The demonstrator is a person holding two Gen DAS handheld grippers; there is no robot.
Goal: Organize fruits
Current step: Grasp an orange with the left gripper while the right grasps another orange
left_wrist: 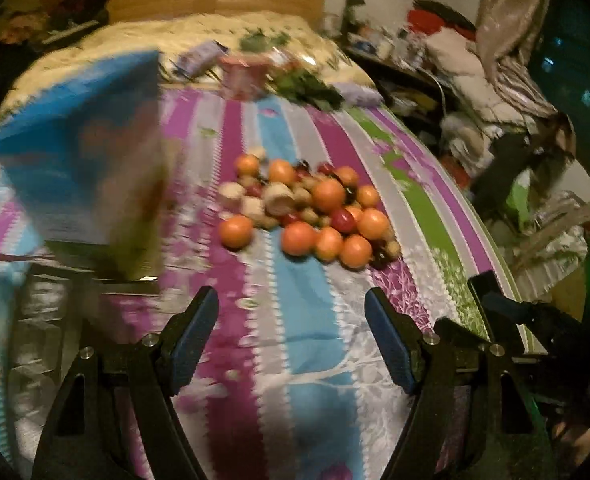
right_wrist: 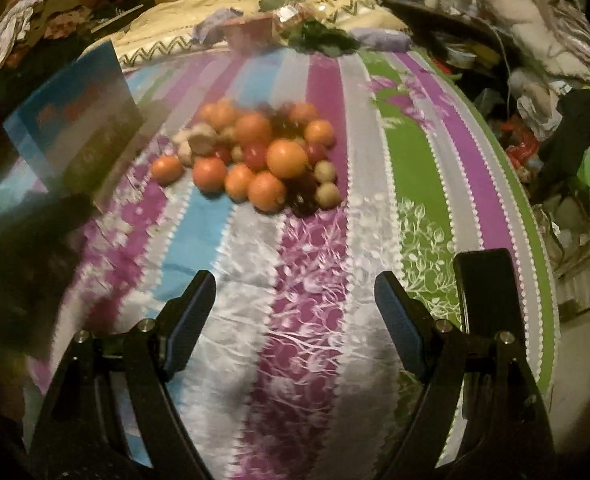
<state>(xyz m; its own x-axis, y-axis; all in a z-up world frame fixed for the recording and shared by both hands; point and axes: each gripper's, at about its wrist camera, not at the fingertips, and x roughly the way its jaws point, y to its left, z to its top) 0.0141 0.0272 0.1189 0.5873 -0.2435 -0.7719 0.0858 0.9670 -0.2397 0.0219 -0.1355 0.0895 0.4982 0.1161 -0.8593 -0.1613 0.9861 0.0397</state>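
Observation:
A heap of fruit (left_wrist: 307, 208) lies on a striped bedsheet (left_wrist: 303, 320): several oranges, small red fruits, dark ones and pale tan round ones. The same fruit heap (right_wrist: 255, 156) shows in the right wrist view, mid-bed. My left gripper (left_wrist: 291, 304) hangs over the sheet short of the heap, jaws apart with nothing between them. My right gripper (right_wrist: 295, 288) is likewise short of the heap, open and empty. A blue box (left_wrist: 83, 160) stands left of the fruit, and this blue box (right_wrist: 75, 128) is blurred in the right wrist view too.
A pink box (left_wrist: 241, 76), green leafy stuff (left_wrist: 307, 86) and a purple packet (left_wrist: 201, 58) lie near the cream quilt at the bed's head. A dark flat phone-like object (right_wrist: 485, 292) lies by the bed's right edge. Cluttered piles of clothes and bags fill the floor on the right.

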